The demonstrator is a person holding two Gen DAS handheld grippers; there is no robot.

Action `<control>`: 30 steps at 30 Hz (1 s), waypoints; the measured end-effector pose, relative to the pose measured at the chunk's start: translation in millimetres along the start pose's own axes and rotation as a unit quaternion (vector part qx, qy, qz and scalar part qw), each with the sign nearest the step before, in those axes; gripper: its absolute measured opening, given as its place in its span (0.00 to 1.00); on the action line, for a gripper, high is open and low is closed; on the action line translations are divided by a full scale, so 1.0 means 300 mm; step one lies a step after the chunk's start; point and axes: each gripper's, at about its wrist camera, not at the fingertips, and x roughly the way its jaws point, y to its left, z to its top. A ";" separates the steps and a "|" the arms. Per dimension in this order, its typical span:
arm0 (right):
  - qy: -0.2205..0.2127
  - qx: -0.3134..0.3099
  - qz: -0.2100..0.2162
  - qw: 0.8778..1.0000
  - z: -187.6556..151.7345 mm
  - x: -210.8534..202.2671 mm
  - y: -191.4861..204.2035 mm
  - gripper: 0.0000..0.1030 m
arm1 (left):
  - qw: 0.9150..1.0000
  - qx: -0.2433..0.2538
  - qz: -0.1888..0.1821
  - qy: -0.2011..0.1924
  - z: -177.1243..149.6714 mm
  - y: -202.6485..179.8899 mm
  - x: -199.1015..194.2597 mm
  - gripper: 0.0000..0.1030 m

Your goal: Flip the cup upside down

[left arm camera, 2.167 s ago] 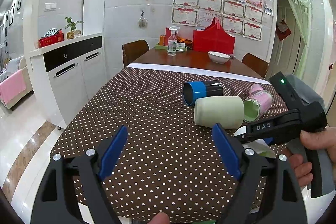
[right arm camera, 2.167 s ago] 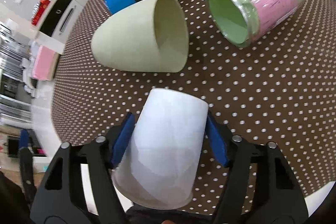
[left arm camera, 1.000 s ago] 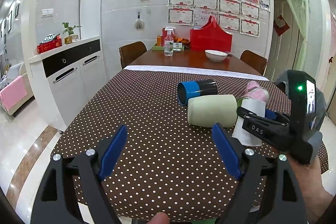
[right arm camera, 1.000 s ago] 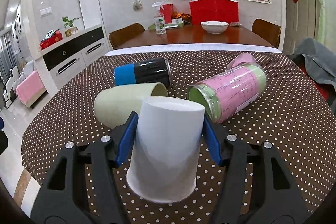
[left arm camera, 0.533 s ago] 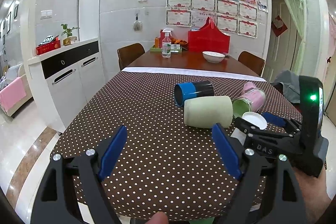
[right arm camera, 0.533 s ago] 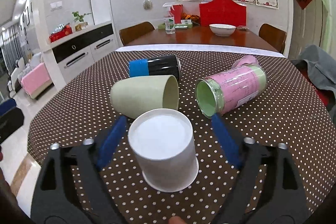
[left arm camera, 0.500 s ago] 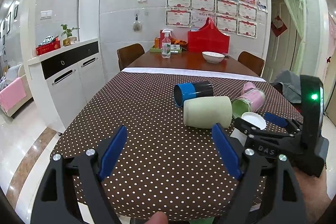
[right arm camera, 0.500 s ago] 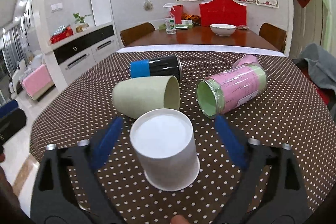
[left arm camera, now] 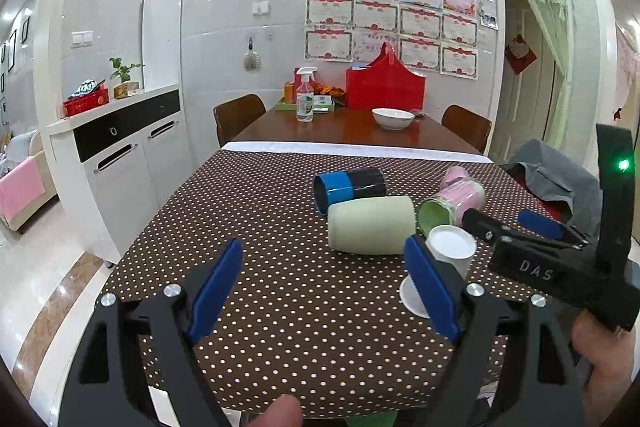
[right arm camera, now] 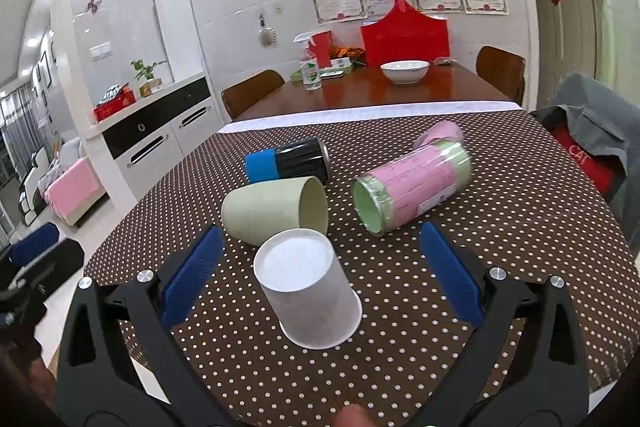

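Now the white paper cup (right arm camera: 308,291) stands upside down on the brown polka-dot tablecloth (right arm camera: 500,227), its wide rim flat on the cloth and its closed base facing up. Its long axis runs vertical, though the fisheye lens makes it appear to lean slightly. It sits near the front edge of the table, between the two blue pads of the right gripper (right arm camera: 320,269), and neither pad touches it; the jaws are spread wide with clear gaps on both sides.

Just behind the paper cup lies a pale green cup (right arm camera: 276,211) on its side, its open mouth turned to the right. Beyond that, a blue and black tumbler (right arm camera: 288,161) also lies on its side, blue end to the left. To the right, a pink and green jar (right arm camera: 412,187) lies tipped over with its green mouth pointing toward the camera, and a pink lid (right arm camera: 438,133) rests just behind it.

From the left wrist view, the left gripper (left arm camera: 324,287) hovers over the near edge of the tablecloth with its jaws wide apart and nothing between them. The paper cup (left arm camera: 450,249) shows partly behind its right blue pad, base up, with the right gripper (left arm camera: 508,223) beside it, held in a hand (left arm camera: 604,359).

At the far end, a white bowl (right arm camera: 404,71) and a spray bottle (right arm camera: 310,67) stand on bare wood.
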 end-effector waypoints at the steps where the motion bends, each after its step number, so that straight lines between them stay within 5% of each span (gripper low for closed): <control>1: -0.004 0.002 -0.003 1.000 0.005 -0.015 -0.005 0.94 | 1.000 0.001 -0.001 -0.001 0.002 -0.004 -0.005 0.79; 30: -0.108 -0.012 -0.089 0.990 0.067 -0.392 0.009 0.94 | 0.998 0.013 0.009 -0.059 0.073 -0.093 -0.192 0.79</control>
